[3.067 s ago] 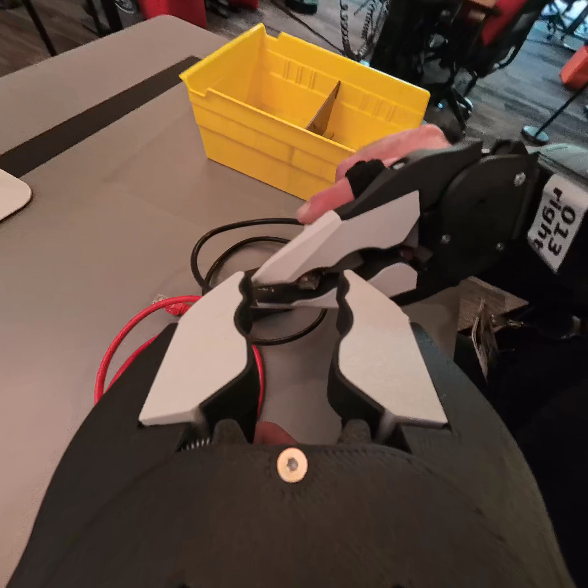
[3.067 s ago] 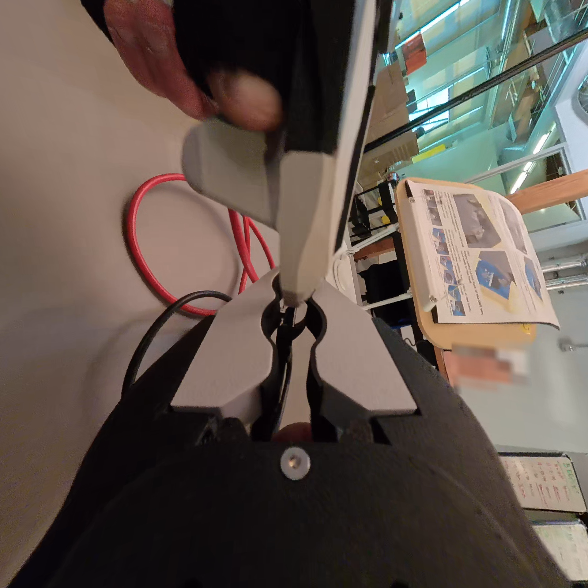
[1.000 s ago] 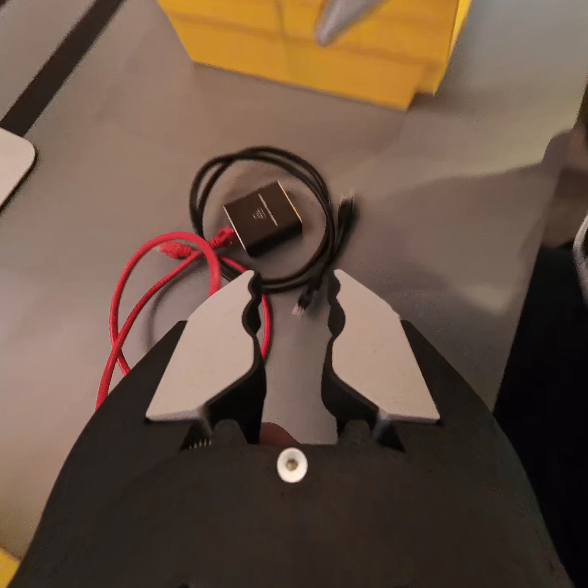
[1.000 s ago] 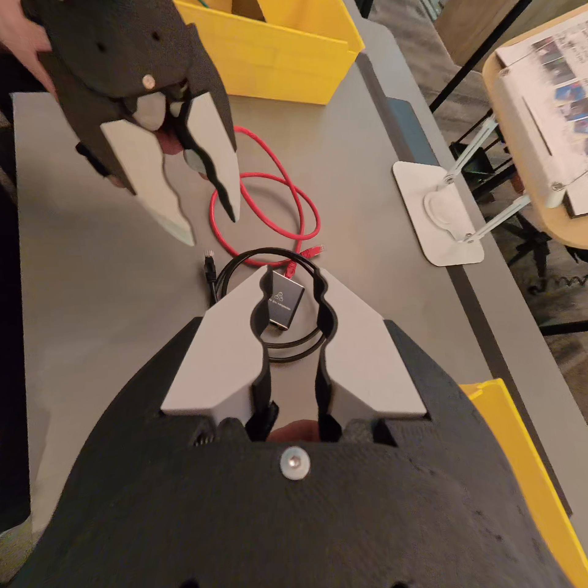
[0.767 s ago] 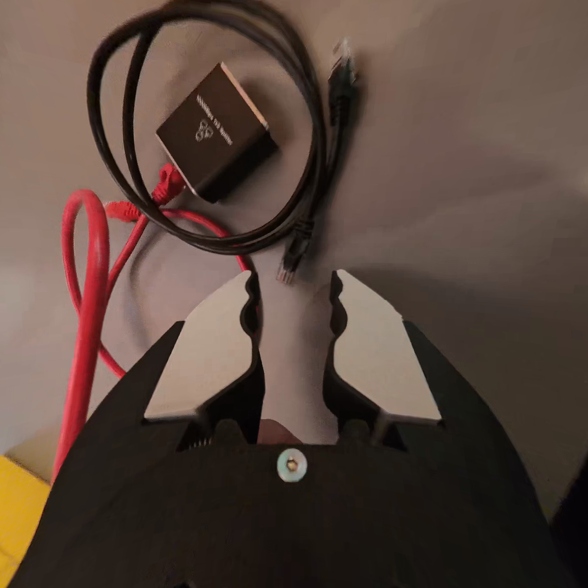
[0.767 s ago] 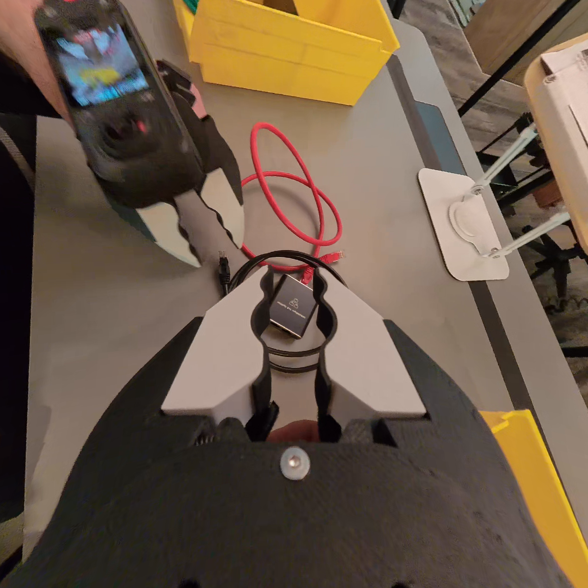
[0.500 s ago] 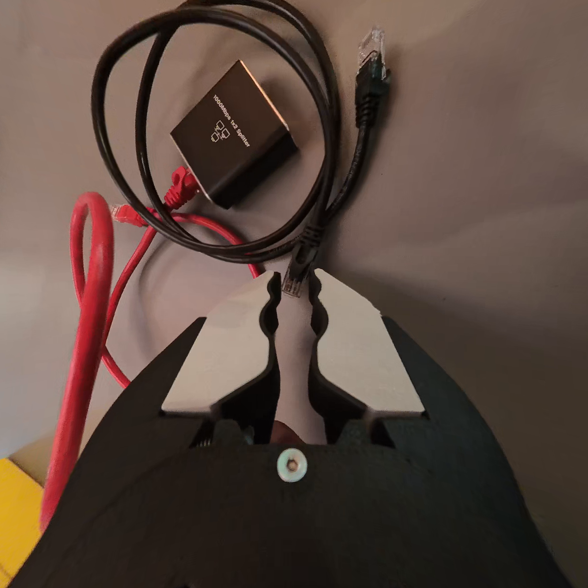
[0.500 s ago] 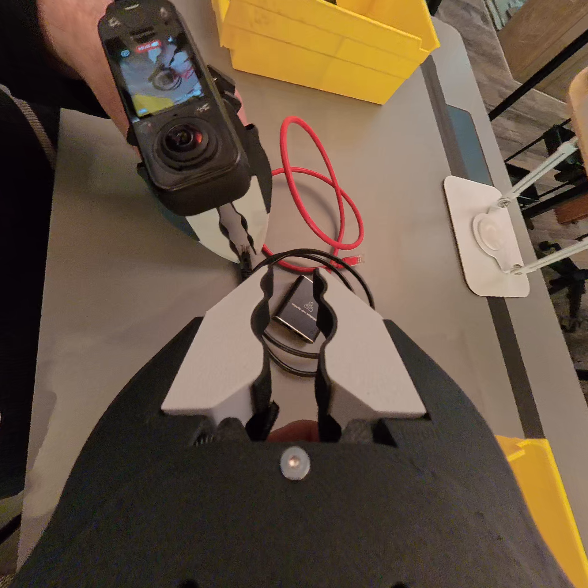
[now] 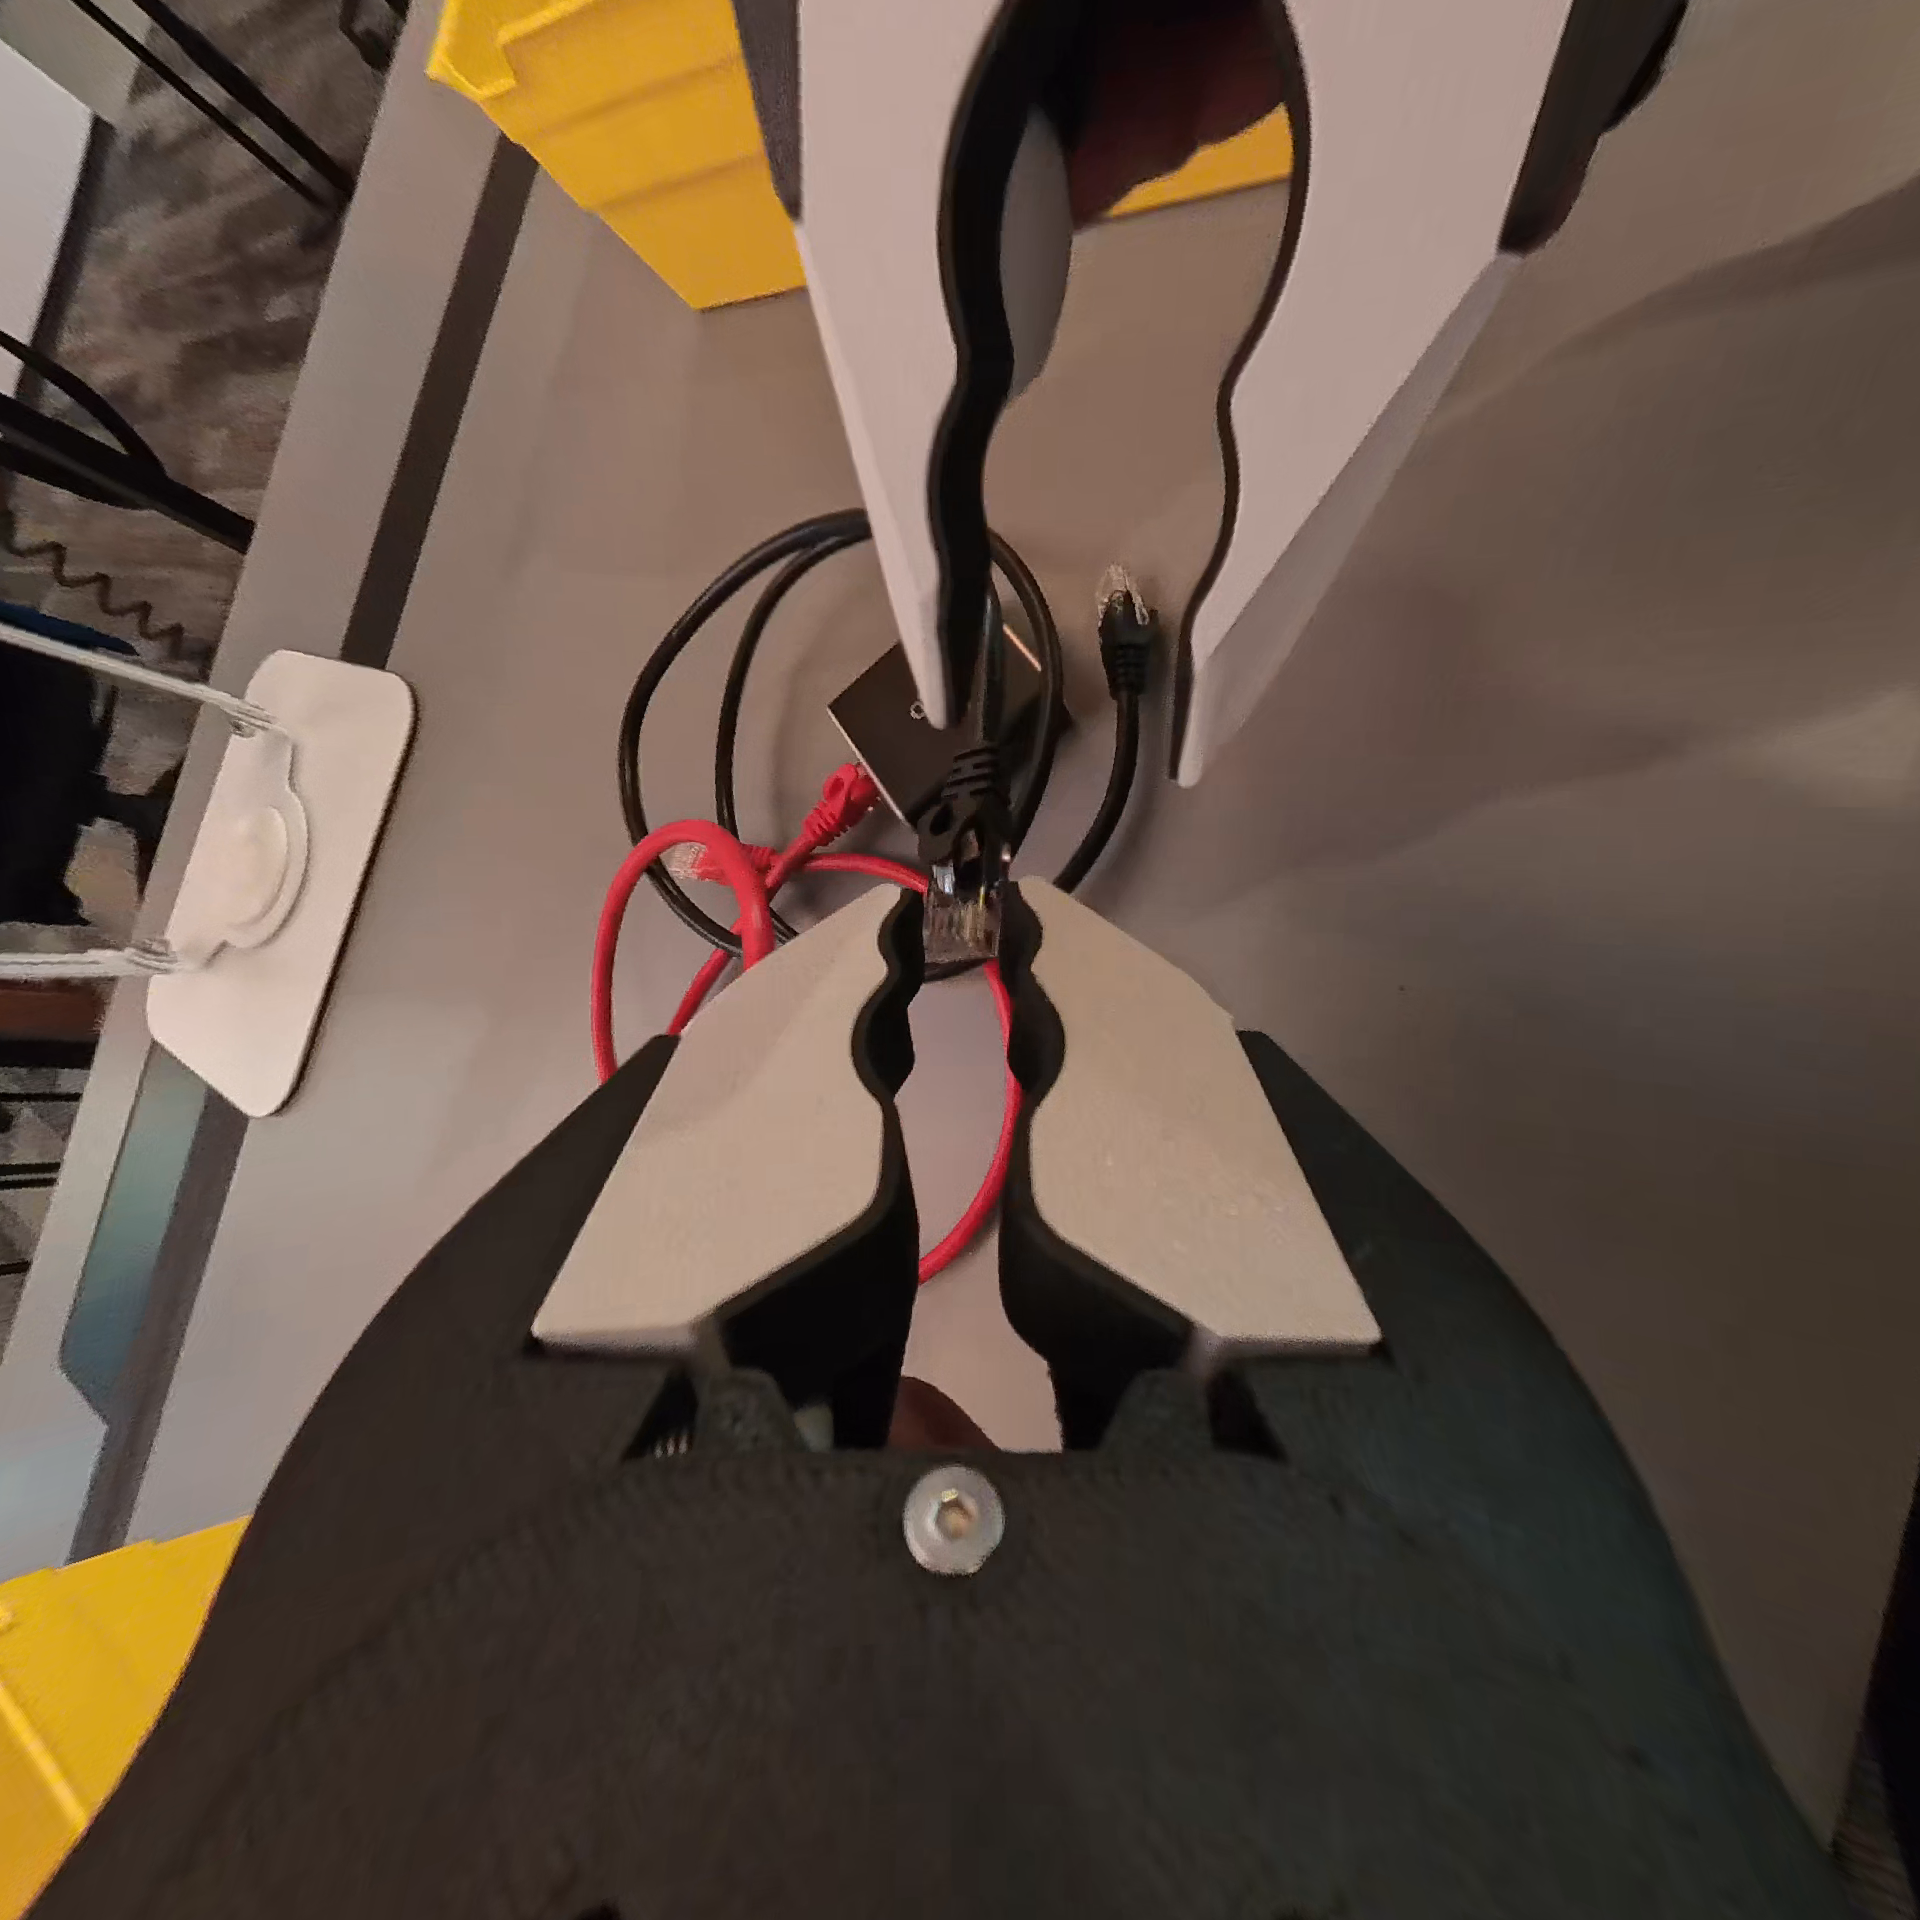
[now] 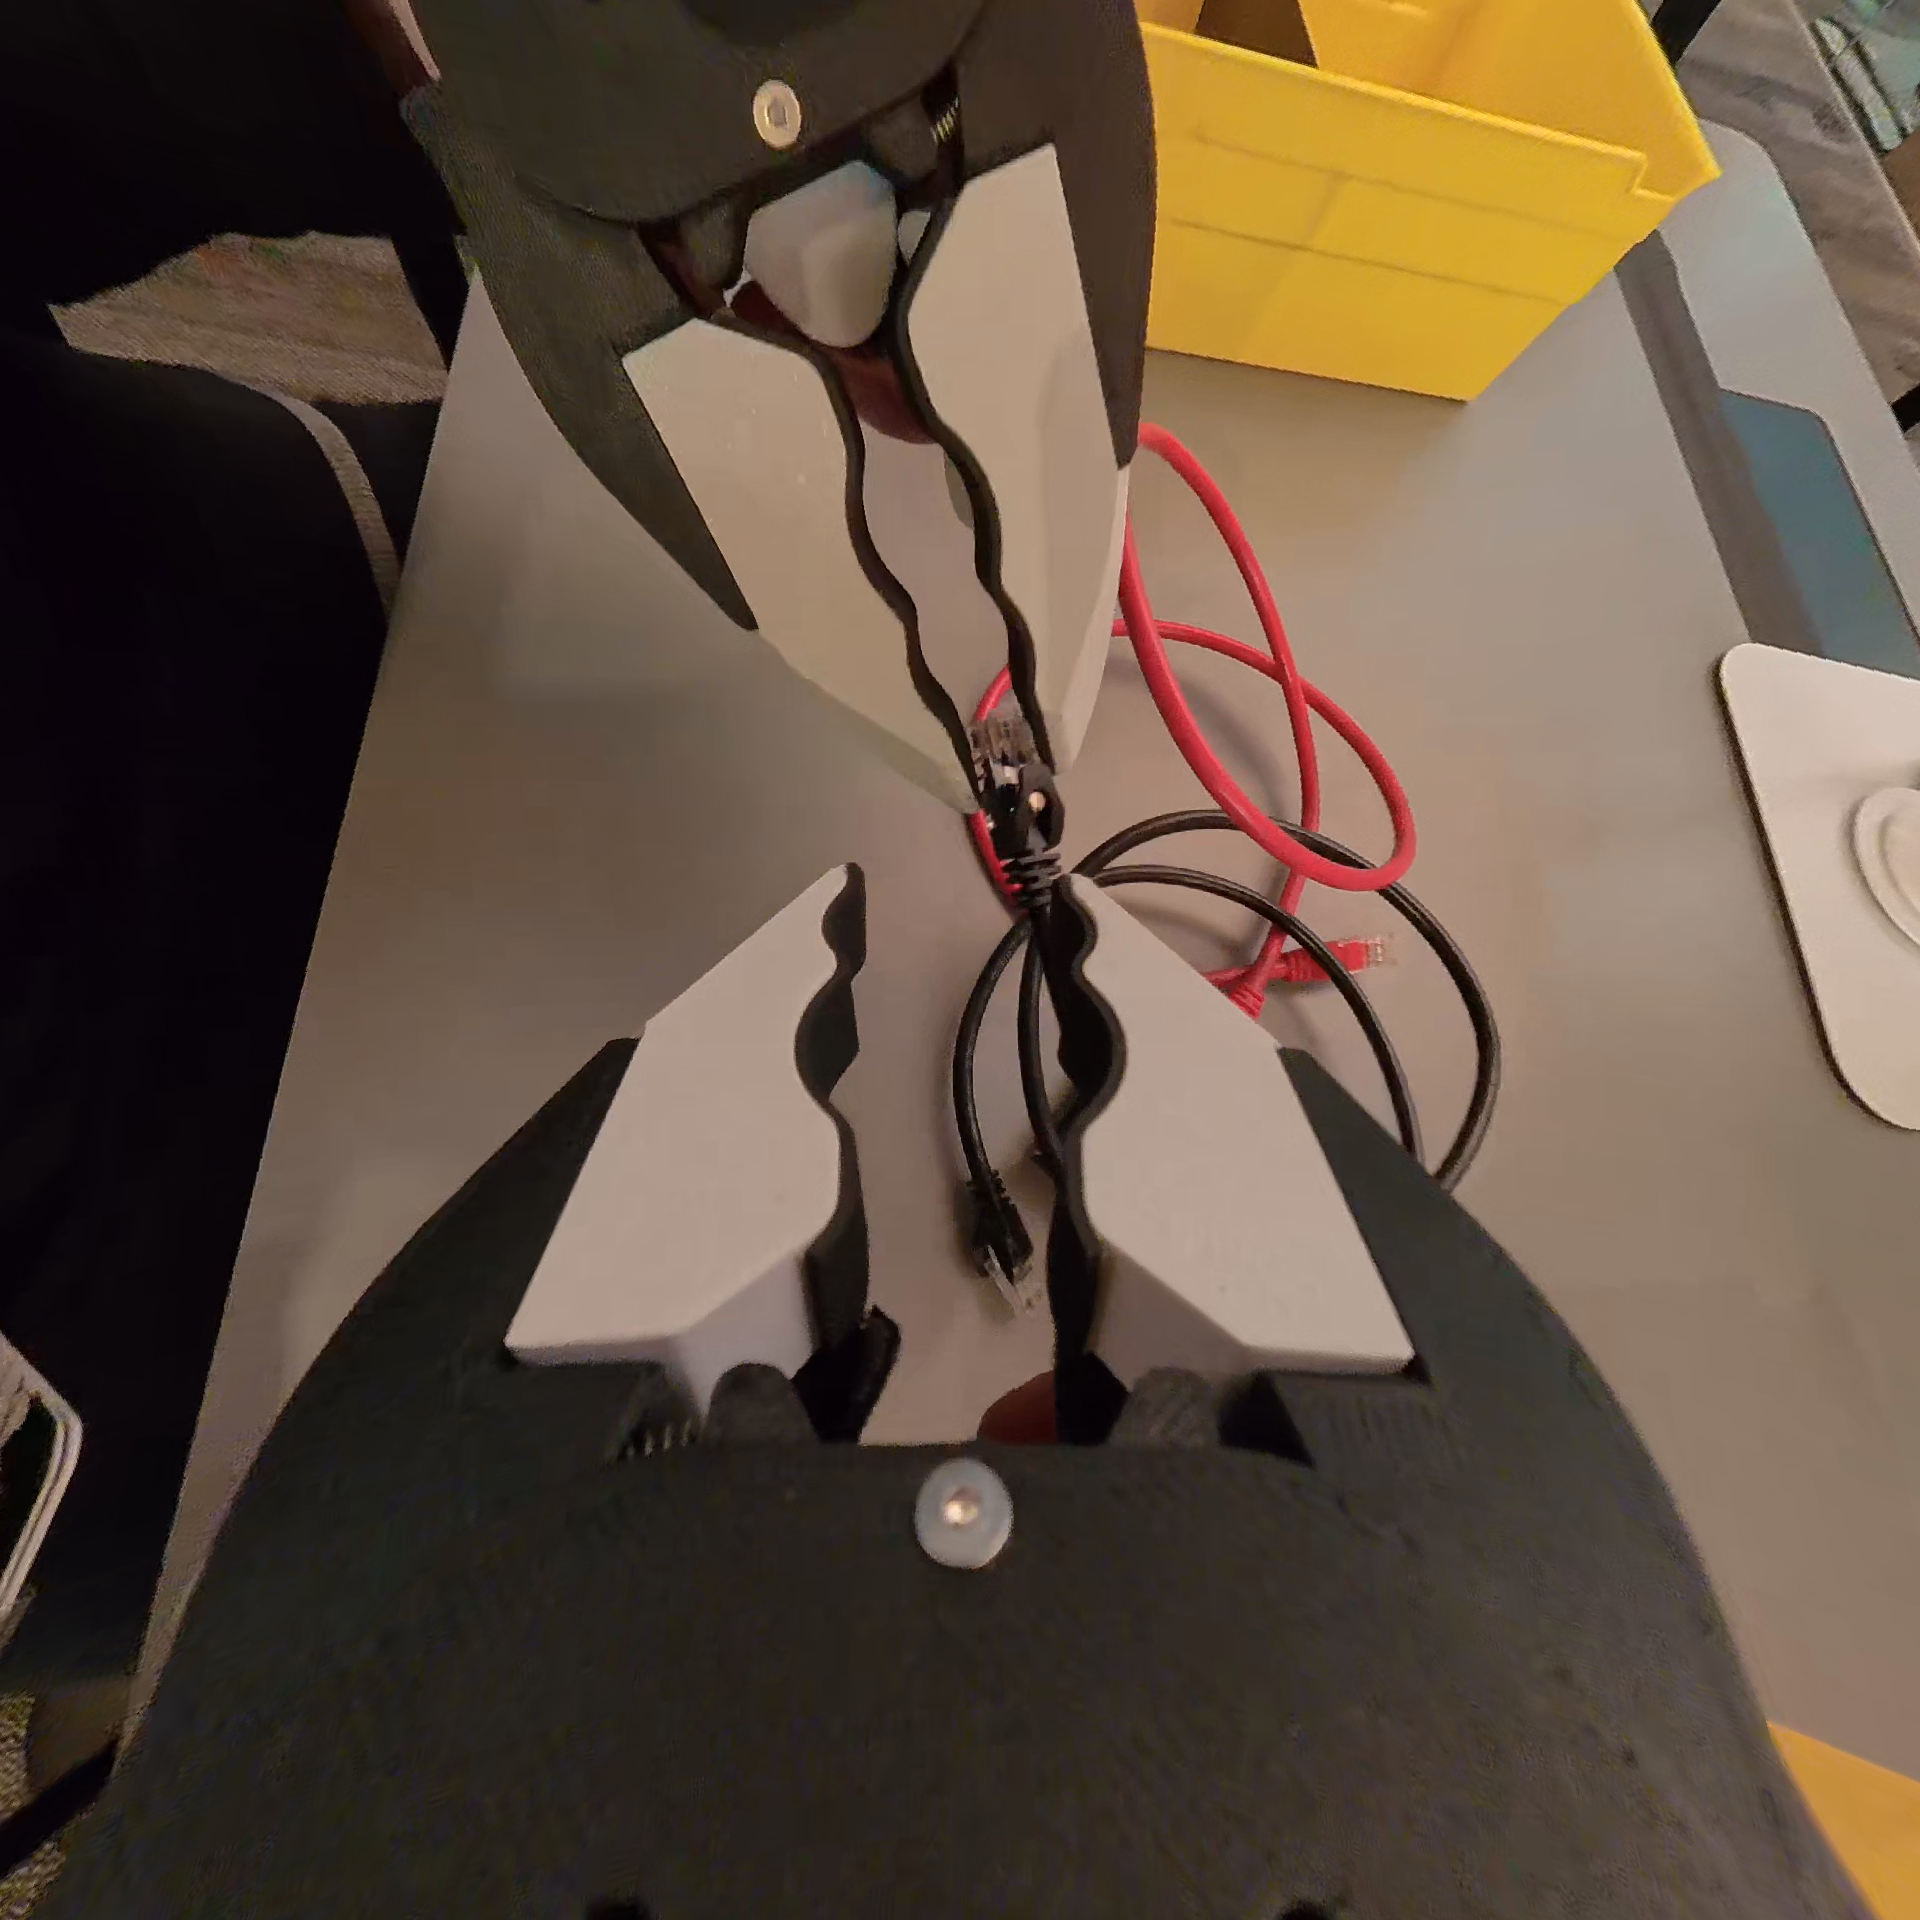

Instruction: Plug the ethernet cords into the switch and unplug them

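Observation:
My left gripper (image 9: 961, 914) is shut on the clear plug (image 9: 961, 920) of the black ethernet cord (image 9: 675, 675) and holds it just above the grey table. The small black switch (image 9: 883, 727) lies beyond, inside the cord's coil, partly hidden by a finger of my right gripper (image 9: 1060, 738). A red cord (image 9: 603, 977) has one plug (image 9: 842, 800) at the switch. In the right wrist view my right gripper (image 10: 961, 894) is open above the black cord (image 10: 1455, 1039). The left gripper (image 10: 1003, 769) faces it with the plug (image 10: 1003, 743). The cord's other plug (image 10: 997, 1247) lies loose. The switch is hidden there.
A yellow bin (image 10: 1403, 208) stands at the far end of the table (image 10: 1558, 623). A second yellow bin (image 9: 62, 1662) is at a near corner. A white stand base (image 10: 1818, 831) lies by the table edge, beside the red cord (image 10: 1247, 623). The tips of both grippers are at nearly the same place.
My left gripper has shut on the black cord's plug and lifted it. My right gripper has opened wider and come down close over the switch, facing the left one.

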